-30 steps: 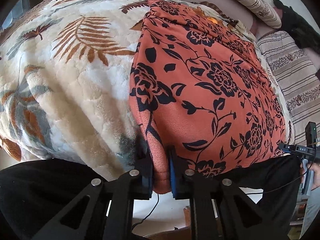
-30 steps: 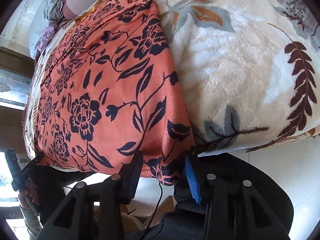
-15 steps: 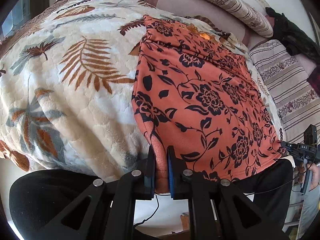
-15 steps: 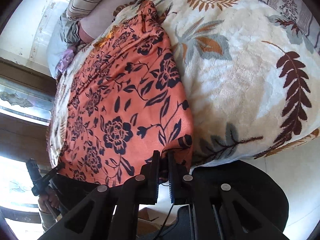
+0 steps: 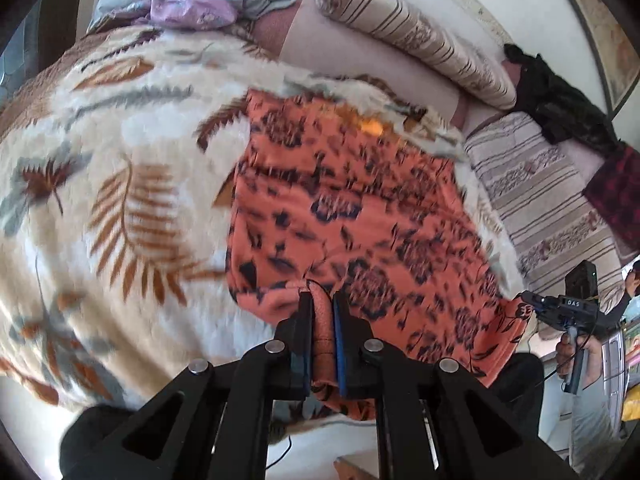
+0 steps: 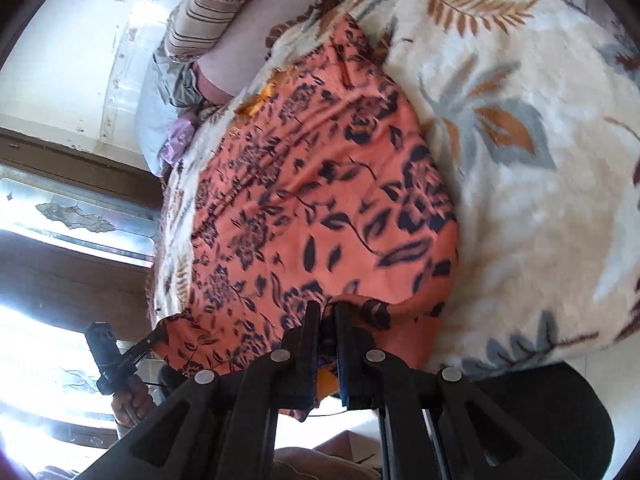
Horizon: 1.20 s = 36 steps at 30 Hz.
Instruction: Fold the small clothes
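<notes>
Pinching the near hem of the cloth [image 5: 352, 216], the left gripper [image 5: 322, 332] has its jaws drawn almost together, with a ridge of orange fabric bunched between the pads. In this left wrist view the cloth, orange with dark flowers, lies spread on the blanket [image 5: 112, 184], a cream fleece with brown and grey leaves, and its near edge is lifted off the blanket at the jaws. The picture is blurred, so the print reads only roughly. Beyond the cloth a striped bolster [image 5: 420, 36] runs along the wall, a lilac bag [image 5: 188, 10] and grey fabric sit at the far left, and a dark garment [image 5: 560, 96] lies on a striped cover [image 5: 540, 184] to the right. At the right edge the right gripper [image 5: 532, 306] bites the cloth's other near corner.

From the right wrist view, the right gripper [image 6: 327, 332] is likewise nearly closed on a fold of the cloth [image 6: 320, 200], raised from the blanket [image 6: 520, 160]. The left gripper [image 6: 154, 334] shows at lower left, clamped on the far corner, with a hand [image 6: 128, 396] on its grip. A bright window [image 6: 52, 360] and wooden frame fill the left side; the bolster [image 6: 204, 12] lies above.
</notes>
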Each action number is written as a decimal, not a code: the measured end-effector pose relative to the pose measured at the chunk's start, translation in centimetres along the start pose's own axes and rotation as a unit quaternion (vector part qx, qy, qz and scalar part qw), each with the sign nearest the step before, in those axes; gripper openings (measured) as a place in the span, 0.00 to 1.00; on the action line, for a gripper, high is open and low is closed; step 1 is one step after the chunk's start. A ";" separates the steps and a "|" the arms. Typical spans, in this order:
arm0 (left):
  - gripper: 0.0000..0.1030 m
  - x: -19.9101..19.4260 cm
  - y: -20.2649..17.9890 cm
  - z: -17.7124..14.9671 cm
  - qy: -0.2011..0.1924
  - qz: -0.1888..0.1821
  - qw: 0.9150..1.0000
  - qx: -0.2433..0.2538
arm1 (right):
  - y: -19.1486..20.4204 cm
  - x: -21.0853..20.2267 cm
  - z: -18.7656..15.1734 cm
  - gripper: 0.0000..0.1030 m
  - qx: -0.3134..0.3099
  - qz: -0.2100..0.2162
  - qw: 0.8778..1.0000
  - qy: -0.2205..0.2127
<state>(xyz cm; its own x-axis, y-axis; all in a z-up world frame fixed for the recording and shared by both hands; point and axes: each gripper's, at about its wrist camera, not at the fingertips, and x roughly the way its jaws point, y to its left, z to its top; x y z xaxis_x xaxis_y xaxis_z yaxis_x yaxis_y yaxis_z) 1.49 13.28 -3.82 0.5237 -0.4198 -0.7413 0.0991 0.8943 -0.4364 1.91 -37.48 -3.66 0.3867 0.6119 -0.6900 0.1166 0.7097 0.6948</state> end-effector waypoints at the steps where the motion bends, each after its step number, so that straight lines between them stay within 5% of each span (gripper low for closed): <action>1: 0.09 -0.4 -0.2 2.3 -0.019 -0.009 1.000 0.003 | 1.2 -0.7 2.1 0.08 -0.012 0.017 1.000 -0.023; 3: 0.09 -0.6 0.0 7.4 -0.059 -0.023 0.998 0.004 | 3.4 -2.0 6.4 0.07 -0.032 0.038 0.996 -0.073; 6: 0.09 1.0 2.5 15.0 -0.130 0.010 0.991 -0.025 | 4.4 -3.6 15.1 0.07 -0.036 0.051 0.983 -0.171; 7: 0.13 2.5 4.0 17.2 -0.148 0.029 0.988 -0.042 | 3.8 -3.2 17.5 0.08 -0.018 0.043 0.980 -0.194; 8: 0.32 4.6 5.6 18.8 -0.146 0.056 0.986 -0.056 | 2.8 -2.1 19.7 0.09 -0.004 0.021 0.978 -0.209; 10: 0.33 9.8 8.5 20.2 -0.081 0.135 0.984 -0.089 | 0.3 1.6 22.3 0.10 0.014 -0.053 0.979 -0.197; 11: 0.33 11.4 9.7 19.7 -0.051 0.139 0.983 -0.106 | -0.9 3.3 22.0 0.12 0.030 -0.078 0.981 -0.175; 14: 0.39 11.7 10.6 16.3 -0.049 0.085 0.990 -0.103 | -1.6 6.0 17.4 0.12 0.000 -0.060 0.993 -0.106; 16: 0.46 10.9 9.6 13.8 -0.037 0.092 0.994 -0.054 | -0.9 6.5 13.1 0.30 -0.048 -0.081 0.994 -0.057; 18: 0.55 9.7 8.1 11.6 -0.029 0.079 0.996 -0.004 | -0.5 5.9 9.9 0.84 -0.073 -0.081 0.994 -0.026; 19: 0.63 9.0 7.2 10.6 -0.031 0.072 0.997 0.017 | -0.1 5.2 8.6 0.85 -0.087 -0.083 0.992 -0.031; 22: 0.80 7.4 4.3 8.1 -0.035 0.051 0.994 0.085 | 2.4 3.4 5.6 0.85 -0.144 -0.074 0.987 -0.014; 25: 0.80 8.2 2.7 7.2 -0.025 0.041 0.991 0.127 | 4.0 4.6 3.5 0.85 -0.204 -0.081 0.975 0.043; 28: 0.80 9.6 2.8 7.3 -0.007 0.038 0.994 0.101 | 3.7 8.3 1.7 0.85 -0.249 -0.127 0.955 0.095; 32: 0.80 10.0 3.0 8.0 -0.004 0.019 0.997 0.068 | 2.4 10.5 1.3 0.81 -0.238 -0.120 0.958 0.111; 35: 0.80 10.9 2.3 9.2 0.000 0.010 0.997 0.077 | 2.6 11.1 0.8 0.32 -0.251 -0.128 0.952 0.120; 36: 0.80 11.6 2.0 9.6 0.006 0.013 0.996 0.084 | 2.5 11.2 0.8 0.31 -0.255 -0.135 0.950 0.122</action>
<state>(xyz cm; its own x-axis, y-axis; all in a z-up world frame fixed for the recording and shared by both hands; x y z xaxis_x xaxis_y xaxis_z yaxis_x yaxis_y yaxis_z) 15.86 11.69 -8.35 0.5171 -0.3981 -0.7577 0.2267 0.9174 -0.3272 7.25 -29.12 -9.43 0.1748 0.4023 -0.8986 -0.3020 0.8906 0.3400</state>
